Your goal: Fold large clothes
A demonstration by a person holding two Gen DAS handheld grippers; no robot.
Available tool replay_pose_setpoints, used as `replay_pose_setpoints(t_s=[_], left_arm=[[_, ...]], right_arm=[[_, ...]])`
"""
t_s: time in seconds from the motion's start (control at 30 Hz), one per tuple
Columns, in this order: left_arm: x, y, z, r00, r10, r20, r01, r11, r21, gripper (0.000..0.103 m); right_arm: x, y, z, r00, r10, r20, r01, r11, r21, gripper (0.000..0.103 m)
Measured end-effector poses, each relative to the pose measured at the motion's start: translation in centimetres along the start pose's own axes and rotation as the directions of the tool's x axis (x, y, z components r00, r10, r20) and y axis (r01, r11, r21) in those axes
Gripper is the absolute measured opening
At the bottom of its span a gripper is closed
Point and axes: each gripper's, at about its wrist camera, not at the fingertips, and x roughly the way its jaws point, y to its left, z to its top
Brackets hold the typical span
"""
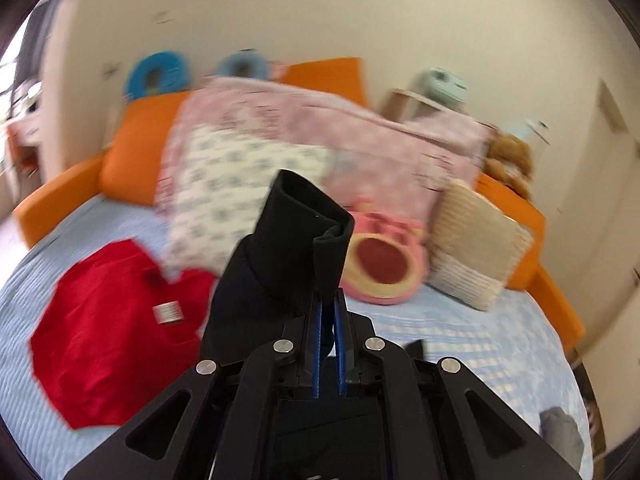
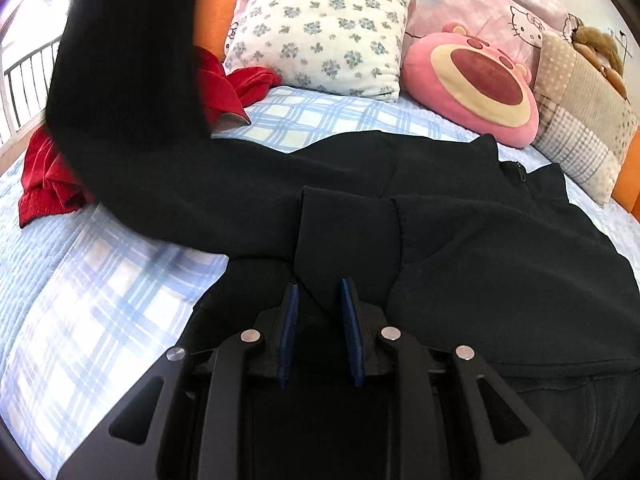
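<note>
A bed (image 2: 120, 280) with a blue checked sheet sits in an orange frame (image 1: 52, 196) against a cream wall (image 1: 320, 12). Daylight enters past a railing (image 2: 20, 80) at the left.

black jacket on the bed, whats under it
The black jacket lies on the blue checked bedsheet and overlaps part of the red garment at its raised sleeve. Whatever else lies beneath is covered.

Two garments, one black (image 2: 360, 200) and one red (image 2: 44, 184); four cushions (image 2: 320, 32); two hand-held grippers (image 2: 318, 292).
</note>
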Motion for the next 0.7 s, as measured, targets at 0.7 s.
replay_pose_setpoints(t_s=[0.7], left_arm=[[13.8,-27.6,-16.9,0.948,-0.246,-0.200,0.289,0.931,0.223,0.011]], right_arm=[[0.1,-1.6,-0.1,0.994,0.106,0.015,-0.106,0.991,0.078,0.025]])
